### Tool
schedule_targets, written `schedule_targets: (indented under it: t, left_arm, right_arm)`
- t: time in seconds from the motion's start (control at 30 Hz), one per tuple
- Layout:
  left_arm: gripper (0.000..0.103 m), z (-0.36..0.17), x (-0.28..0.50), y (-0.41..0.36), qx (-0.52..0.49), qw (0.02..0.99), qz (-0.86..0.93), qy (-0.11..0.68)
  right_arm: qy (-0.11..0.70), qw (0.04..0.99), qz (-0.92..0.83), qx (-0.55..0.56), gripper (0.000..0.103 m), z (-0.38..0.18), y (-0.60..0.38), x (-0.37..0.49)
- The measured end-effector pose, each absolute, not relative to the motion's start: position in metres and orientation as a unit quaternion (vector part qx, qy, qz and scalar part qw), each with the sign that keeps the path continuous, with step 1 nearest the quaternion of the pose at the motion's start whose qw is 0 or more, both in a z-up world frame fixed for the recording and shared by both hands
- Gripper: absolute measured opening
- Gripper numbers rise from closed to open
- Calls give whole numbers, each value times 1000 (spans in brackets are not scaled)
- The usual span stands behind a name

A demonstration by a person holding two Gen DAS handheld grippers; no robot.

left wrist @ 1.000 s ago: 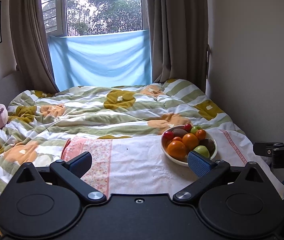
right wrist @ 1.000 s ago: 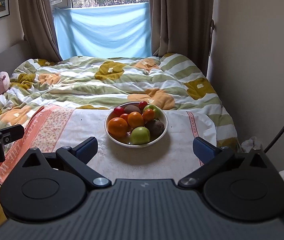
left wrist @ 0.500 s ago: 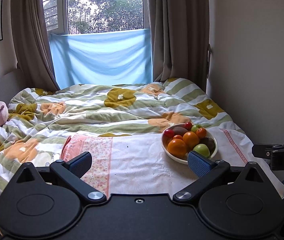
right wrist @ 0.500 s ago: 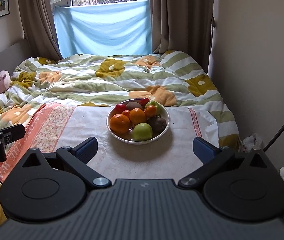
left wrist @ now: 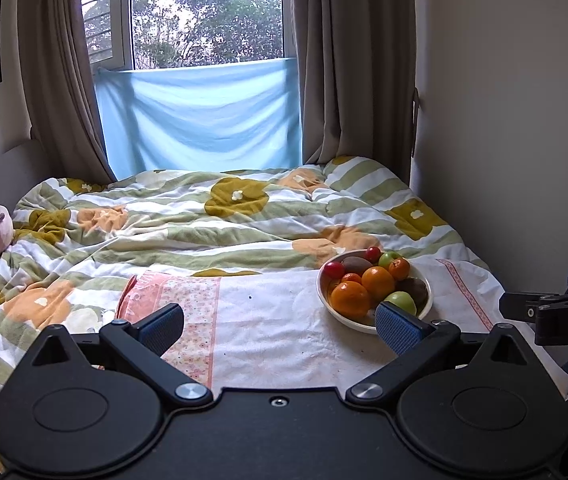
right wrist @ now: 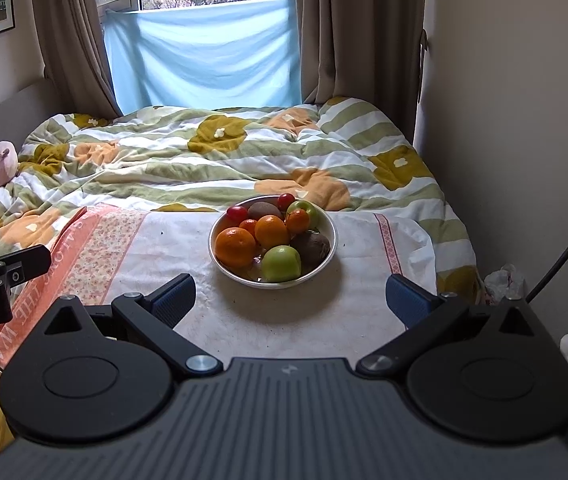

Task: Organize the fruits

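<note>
Task status: all visible fruit sits inside the white bowl [right wrist: 272, 276], which rests on the white cloth [right wrist: 284, 320] spread over the near end of the bed [right wrist: 204, 160]. No fruit is visible loose on cloth or quilt. Contents, per right wrist view: two large oranges [right wrist: 236, 246], small tangerines [right wrist: 297, 220], two green apples [right wrist: 282, 263], two brown kiwi-like pcs [right wrist: 311, 246], two small red fruits [right wrist: 236, 213]. This layout fits either a finished gather-into-bowl job or a stage prior to sorting the fruit out by type; the pictures do not settle which, so no remaining qty can be stated

Tool state: left tool [left wrist: 280, 326] released, fingers spread wide, nothing between them. Right tool [right wrist: 291, 300] likewise released and empty

Position rel. to tools: bowl lies far of right tool, approx. centred between its fingers, apart from both. For left tool, bowl is offset right; its near rim is hidden behind the right finger pad [left wrist: 397, 328], contact cannot be told
</note>
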State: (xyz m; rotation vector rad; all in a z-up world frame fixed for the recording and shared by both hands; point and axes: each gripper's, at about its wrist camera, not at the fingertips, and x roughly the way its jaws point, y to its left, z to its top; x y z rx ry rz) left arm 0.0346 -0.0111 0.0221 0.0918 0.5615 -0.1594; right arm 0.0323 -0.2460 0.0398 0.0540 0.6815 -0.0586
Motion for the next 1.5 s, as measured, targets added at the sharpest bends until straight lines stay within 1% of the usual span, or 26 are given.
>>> schedule_targets:
  t: [1.2,1.5]
  left_arm:
    - [103,25,37,1,22,960,-87,263]
    - [103,21,52,2,22,961,-72,266]
  right_arm:
    - [334,942,-28,29,103,38,-247,33]
    - [337,941,-25,29,103,36,-245,42]
